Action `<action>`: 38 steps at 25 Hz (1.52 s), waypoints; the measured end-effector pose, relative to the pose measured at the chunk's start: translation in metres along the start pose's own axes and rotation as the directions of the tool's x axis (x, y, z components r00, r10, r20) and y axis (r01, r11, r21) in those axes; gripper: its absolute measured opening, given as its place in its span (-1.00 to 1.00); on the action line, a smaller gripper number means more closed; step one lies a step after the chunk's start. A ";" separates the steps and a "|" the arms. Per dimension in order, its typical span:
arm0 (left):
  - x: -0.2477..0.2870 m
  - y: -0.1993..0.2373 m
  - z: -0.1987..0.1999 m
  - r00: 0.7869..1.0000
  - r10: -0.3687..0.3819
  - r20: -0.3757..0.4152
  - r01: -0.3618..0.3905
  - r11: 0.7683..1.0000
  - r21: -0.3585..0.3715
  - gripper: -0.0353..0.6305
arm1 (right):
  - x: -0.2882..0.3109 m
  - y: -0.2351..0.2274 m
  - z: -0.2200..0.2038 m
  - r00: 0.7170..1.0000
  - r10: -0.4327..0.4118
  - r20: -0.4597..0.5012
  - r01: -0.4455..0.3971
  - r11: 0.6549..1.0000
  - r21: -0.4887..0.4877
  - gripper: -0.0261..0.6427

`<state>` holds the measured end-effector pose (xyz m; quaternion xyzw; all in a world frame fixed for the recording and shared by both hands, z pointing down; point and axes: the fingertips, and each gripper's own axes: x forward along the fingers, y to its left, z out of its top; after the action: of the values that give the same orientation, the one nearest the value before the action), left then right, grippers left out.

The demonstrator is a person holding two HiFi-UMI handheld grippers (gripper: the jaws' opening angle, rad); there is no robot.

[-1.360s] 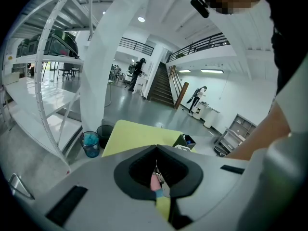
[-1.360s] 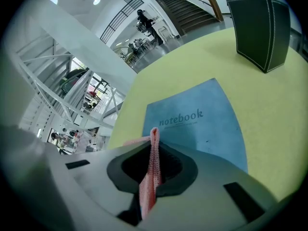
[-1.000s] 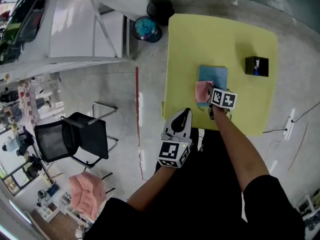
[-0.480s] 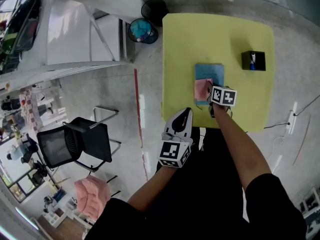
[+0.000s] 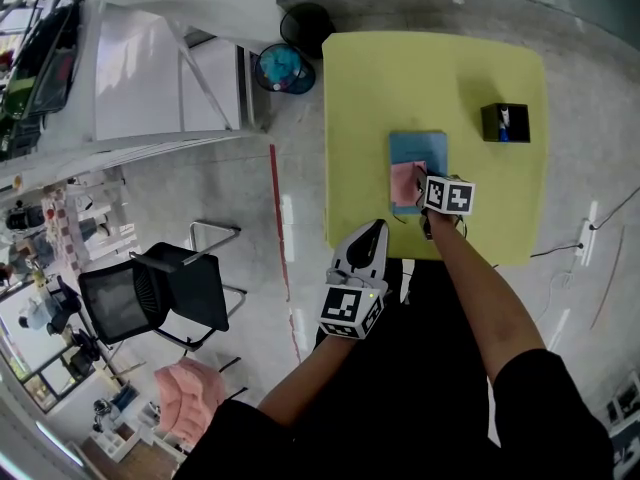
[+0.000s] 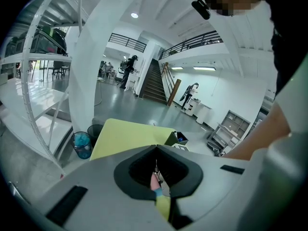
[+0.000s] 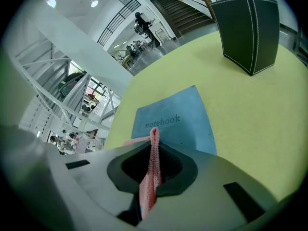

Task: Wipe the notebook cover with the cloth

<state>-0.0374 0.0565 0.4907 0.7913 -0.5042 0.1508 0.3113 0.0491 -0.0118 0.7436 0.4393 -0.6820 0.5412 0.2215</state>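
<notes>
A blue notebook [image 5: 418, 158] [image 7: 175, 121] lies flat near the middle of the yellow table [image 5: 380, 88]. A pink cloth [image 5: 405, 181] [image 7: 152, 167] rests on the notebook's near part, pinched between the jaws of my right gripper [image 5: 424, 190] [image 7: 153, 139], which is shut on it. My left gripper [image 5: 368, 234] [image 6: 156, 170] hangs off the table's near edge, in front of my body, jaws shut with nothing between them.
A black pen holder [image 5: 505, 123] [image 7: 248, 28] stands at the table's far right. A blue bin [image 5: 281, 69] and a black bin [image 5: 307, 23] sit on the floor past the table's far left corner. A black chair [image 5: 160, 288] stands to the left.
The view has shifted slightly. My right gripper and the cloth stay on the notebook's near part with hardly any movement. The left gripper holds still.
</notes>
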 end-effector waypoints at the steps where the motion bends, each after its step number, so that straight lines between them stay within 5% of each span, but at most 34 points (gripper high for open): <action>1: 0.001 -0.001 0.000 1.000 -0.004 -0.001 0.004 1.000 0.000 -0.85 | 0.000 0.000 0.000 1.000 0.001 0.000 -0.001 1.000 -0.003 -0.81; 38: 0.037 -0.039 0.000 0.996 -0.073 -0.048 0.075 0.997 0.031 -0.85 | -0.022 -0.041 0.004 1.000 0.001 0.009 -0.001 1.000 0.007 -0.81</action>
<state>0.0140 0.0424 0.4981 0.8105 -0.4647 0.1660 0.3156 0.0954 -0.0090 0.7469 0.4422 -0.6812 0.5417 0.2167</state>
